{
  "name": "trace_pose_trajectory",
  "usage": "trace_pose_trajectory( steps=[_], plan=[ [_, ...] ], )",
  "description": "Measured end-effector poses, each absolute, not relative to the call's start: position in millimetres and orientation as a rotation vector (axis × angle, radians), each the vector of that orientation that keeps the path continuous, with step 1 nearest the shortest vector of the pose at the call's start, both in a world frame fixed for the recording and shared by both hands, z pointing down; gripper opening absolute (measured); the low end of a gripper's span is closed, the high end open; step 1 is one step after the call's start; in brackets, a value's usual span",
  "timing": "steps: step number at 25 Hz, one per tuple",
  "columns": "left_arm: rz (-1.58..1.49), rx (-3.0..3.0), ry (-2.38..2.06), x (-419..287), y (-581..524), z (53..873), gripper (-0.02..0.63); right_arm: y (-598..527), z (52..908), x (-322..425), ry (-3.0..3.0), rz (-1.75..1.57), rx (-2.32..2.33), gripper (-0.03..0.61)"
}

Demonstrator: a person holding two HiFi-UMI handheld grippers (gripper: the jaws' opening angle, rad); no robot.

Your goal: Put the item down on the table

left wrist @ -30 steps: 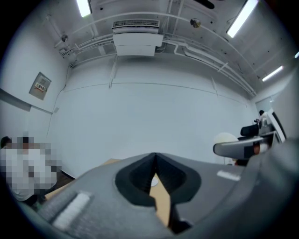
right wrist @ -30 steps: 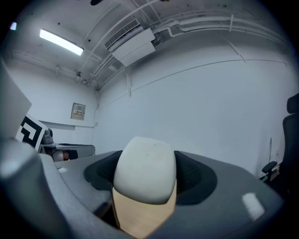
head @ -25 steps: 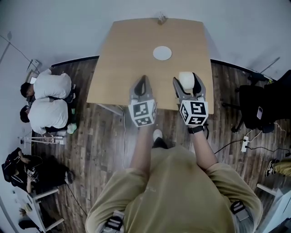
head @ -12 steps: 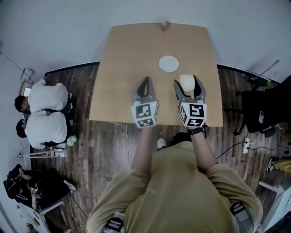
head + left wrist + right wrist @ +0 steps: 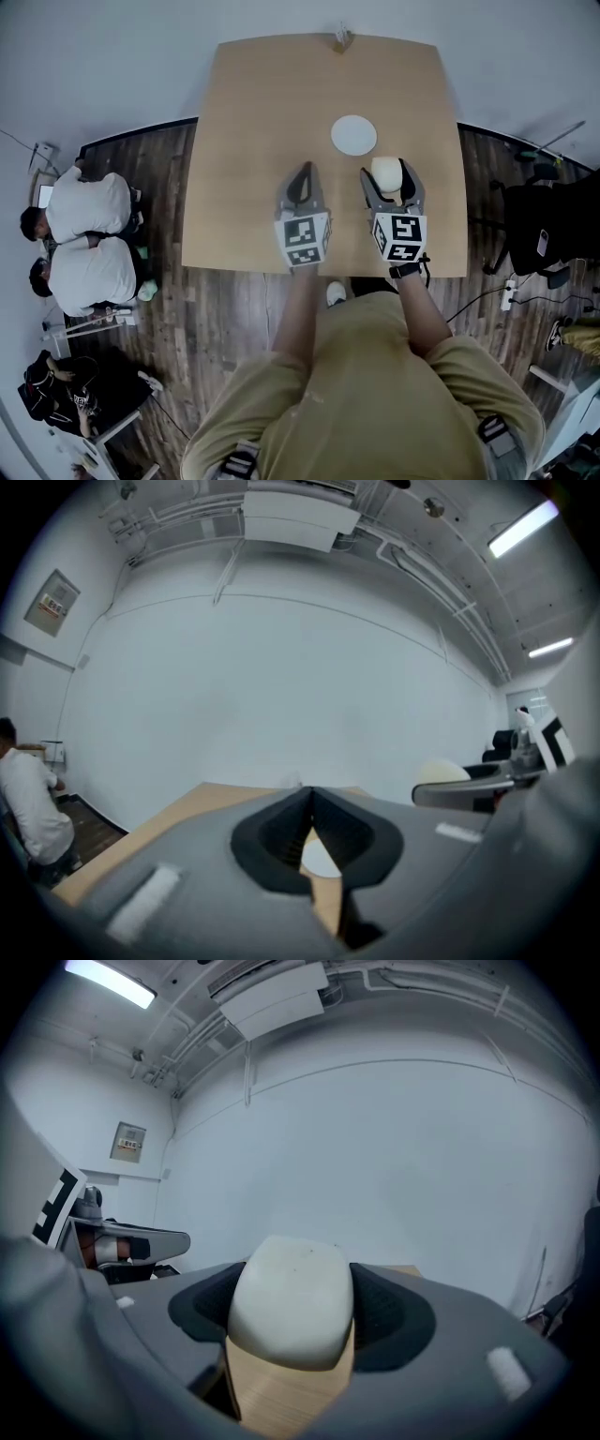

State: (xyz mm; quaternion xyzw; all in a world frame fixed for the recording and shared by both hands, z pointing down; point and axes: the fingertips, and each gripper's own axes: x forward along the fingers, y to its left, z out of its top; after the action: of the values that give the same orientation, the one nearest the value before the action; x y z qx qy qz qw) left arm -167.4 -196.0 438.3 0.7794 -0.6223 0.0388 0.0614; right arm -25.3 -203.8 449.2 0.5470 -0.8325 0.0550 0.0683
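Note:
A pale cream rounded item (image 5: 385, 173) (image 5: 292, 1299) is clamped between the jaws of my right gripper (image 5: 388, 177) (image 5: 292, 1307), held above the right part of the wooden table (image 5: 253, 150). The right gripper is shut on it. My left gripper (image 5: 300, 180) (image 5: 310, 810) hovers over the table's near middle with its jaws closed together and nothing between them. A white round plate (image 5: 353, 135) lies on the table just beyond both grippers; a part of that plate (image 5: 319, 860) shows below the left jaws.
A small object (image 5: 341, 37) stands at the table's far edge. Two people in white shirts (image 5: 86, 239) sit on the dark wood floor at the left. A black chair (image 5: 544, 225) and cables are at the right.
The view has shifted forward: the table now lies more fully under both grippers, and the plate sits closer to them. The right gripper still holds the cream item.

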Motion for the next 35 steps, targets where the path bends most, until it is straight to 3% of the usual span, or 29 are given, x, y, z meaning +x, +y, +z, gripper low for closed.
trace_pose_trajectory(
  steps=[18,35],
  plan=[
    [0.289,2.219,-1.756,-153.8,-323.7,550.3,0.002,-380.9,581.2,-40.4,-2.403,0.347,1.444,0.345],
    [0.465,2.074,-1.746,-156.6,-330.8,627.5,0.002,-442.8,717.4,-63.0,-2.222,0.435,1.218,0.345]
  ],
)
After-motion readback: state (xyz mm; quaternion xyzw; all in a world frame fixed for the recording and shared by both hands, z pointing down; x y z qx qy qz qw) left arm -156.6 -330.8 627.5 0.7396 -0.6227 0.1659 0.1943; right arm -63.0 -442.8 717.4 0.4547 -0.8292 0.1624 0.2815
